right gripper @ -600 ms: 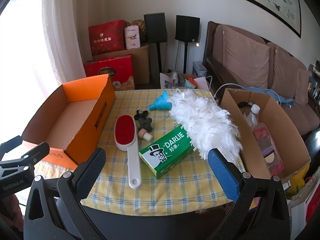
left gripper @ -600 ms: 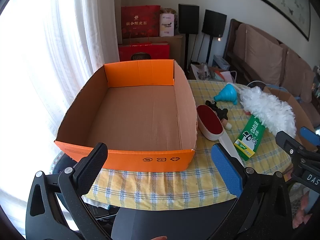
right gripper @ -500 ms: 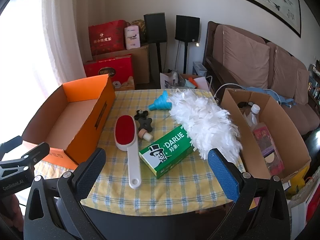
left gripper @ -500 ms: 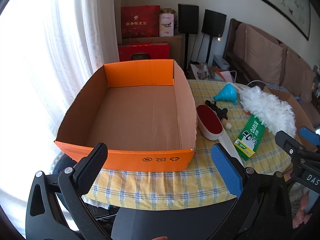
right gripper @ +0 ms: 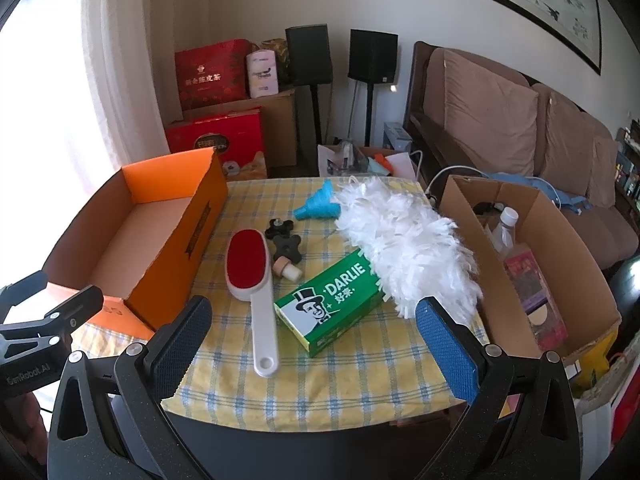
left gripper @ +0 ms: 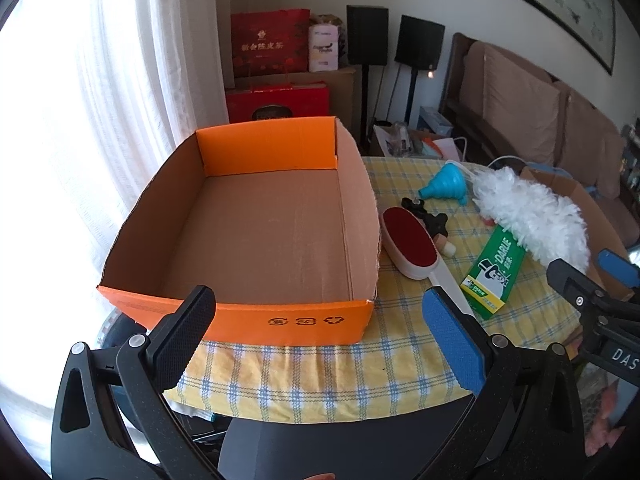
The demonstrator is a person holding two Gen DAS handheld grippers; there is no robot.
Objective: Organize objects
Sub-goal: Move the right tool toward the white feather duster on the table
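An orange cardboard box (left gripper: 248,316) (right gripper: 200,236) with nothing inside stands at the table's left. To its right lie a red lint brush with a white handle (right gripper: 250,272) (left gripper: 412,246), a green Darlie toothpaste box (right gripper: 332,304) (left gripper: 496,272), a white feather duster (right gripper: 404,248) (left gripper: 532,216), a blue funnel (right gripper: 318,204) (left gripper: 444,188), black knobs (right gripper: 282,238) and a cork stopper (right gripper: 288,270). My left gripper (left gripper: 320,336) hangs open before the orange box's near wall. My right gripper (right gripper: 312,344) hangs open over the table's near edge, short of the brush handle and toothpaste box.
A yellow checked cloth (right gripper: 320,380) covers the table. A brown carton (right gripper: 560,280) holding a bottle and packets stands at the table's right side. Behind are a brown sofa (right gripper: 520,120), two speakers on stands, red gift boxes (right gripper: 212,72) and a bright curtained window at left.
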